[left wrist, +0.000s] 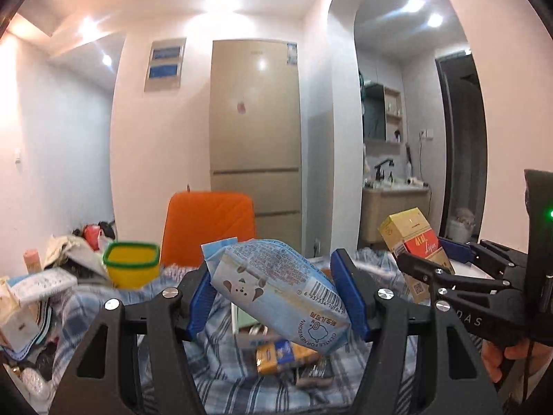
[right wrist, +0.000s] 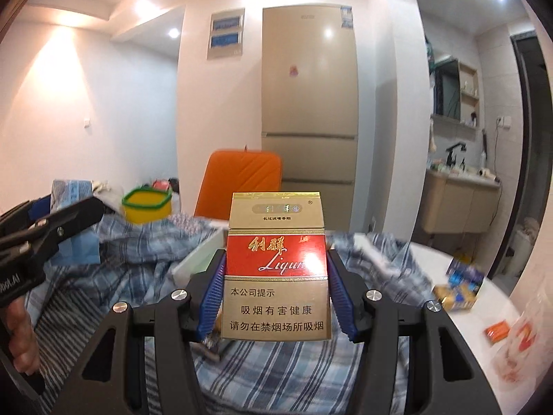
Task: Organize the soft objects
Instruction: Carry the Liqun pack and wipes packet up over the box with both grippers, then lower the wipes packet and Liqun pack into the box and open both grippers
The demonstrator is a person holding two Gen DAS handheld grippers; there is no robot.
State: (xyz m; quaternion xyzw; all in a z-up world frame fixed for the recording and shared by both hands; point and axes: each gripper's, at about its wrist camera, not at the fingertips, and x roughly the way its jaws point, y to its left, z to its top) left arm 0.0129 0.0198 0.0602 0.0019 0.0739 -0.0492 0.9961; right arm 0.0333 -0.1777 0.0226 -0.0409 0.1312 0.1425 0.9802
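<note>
My left gripper (left wrist: 273, 297) is shut on a light-blue soft tissue pack (left wrist: 276, 283) with a puppy print, held tilted above the blue plaid cloth (left wrist: 221, 373). My right gripper (right wrist: 276, 297) is shut on a gold-and-red cigarette pack (right wrist: 276, 266), held upright above the same plaid cloth (right wrist: 276, 373). In the left wrist view the right gripper (left wrist: 432, 256) shows at the right with the cigarette pack (left wrist: 411, 238). In the right wrist view the left gripper's fingers (right wrist: 69, 214) show at the left with the tissue pack (right wrist: 71, 190).
A yellow tub with a green rim (left wrist: 133, 266) and an orange cushion (left wrist: 211, 224) stand behind the cloth. Small packets (left wrist: 280, 356) lie on the cloth below my left gripper. Clutter (left wrist: 31, 294) piles at the left. Boxes (right wrist: 459, 287) sit on the white table at right.
</note>
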